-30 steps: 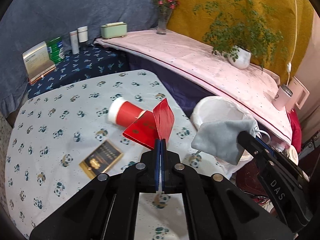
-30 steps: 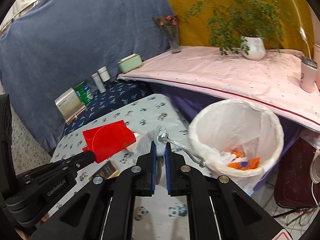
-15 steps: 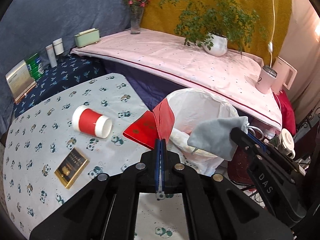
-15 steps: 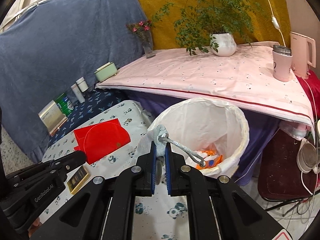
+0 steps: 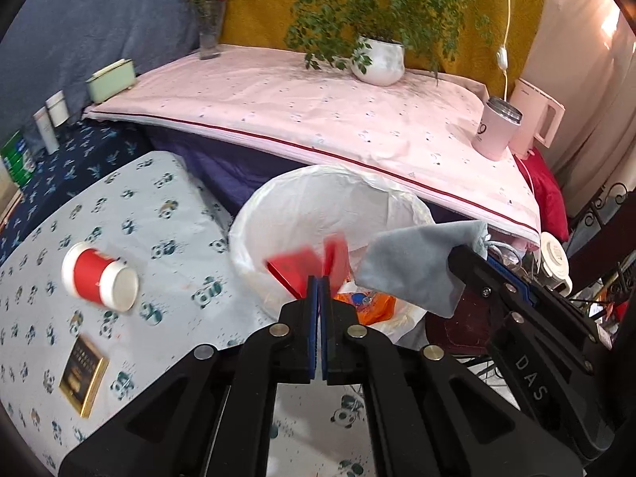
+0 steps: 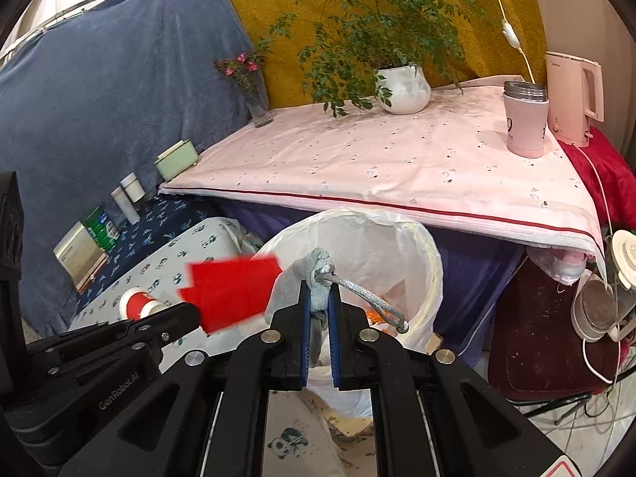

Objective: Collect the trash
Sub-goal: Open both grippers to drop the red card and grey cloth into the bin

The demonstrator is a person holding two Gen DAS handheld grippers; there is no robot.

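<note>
Pinching a red card [image 5: 296, 268] by its lower edge, my left gripper [image 5: 318, 282] holds it over the mouth of the white-lined bin [image 5: 278, 214], jaws closed tight on the thin sheet. It looks light and stiff, blurred in both views, so I judge it will flutter sideways on release; better let go low inside the liner. My right gripper [image 6: 318, 298] is clamped on the gathered neck of a grey drawstring pouch [image 6: 314, 268], also above the bin. Soft and limp, it hangs from that neck, its cord [image 6: 369, 300] dangling loose. On the panda cloth [image 5: 167, 214], a red paper cup [image 5: 99, 278] lies tipped over, near a gold-edged packet [image 5: 83, 373].
</note>
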